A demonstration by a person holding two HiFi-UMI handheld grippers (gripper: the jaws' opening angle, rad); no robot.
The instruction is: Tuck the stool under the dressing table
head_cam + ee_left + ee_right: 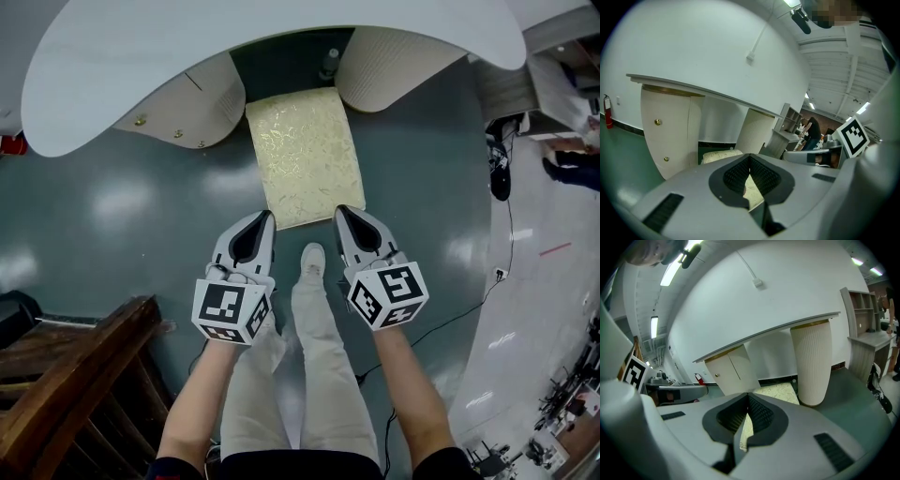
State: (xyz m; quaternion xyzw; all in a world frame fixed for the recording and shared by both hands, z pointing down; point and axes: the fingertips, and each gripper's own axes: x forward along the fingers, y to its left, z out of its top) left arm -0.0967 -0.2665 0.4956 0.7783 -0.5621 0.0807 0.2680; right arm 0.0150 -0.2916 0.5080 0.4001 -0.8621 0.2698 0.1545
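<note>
head view: left claw (265, 218) and right claw (342, 211) closed, beside stool (304, 155).

We hold both grippers out ahead, side by side and near each other, with our bare left forearm (199, 398) and right forearm (410, 389) reaching up from 6 o'clock in the head view. Our left gripper (264, 217) points toward 1 o'clock and our right gripper (343, 212) toward 11 o'clock, so the tips lean inward. Each pair of jaws meets at the tips with nothing clamped between.
</note>
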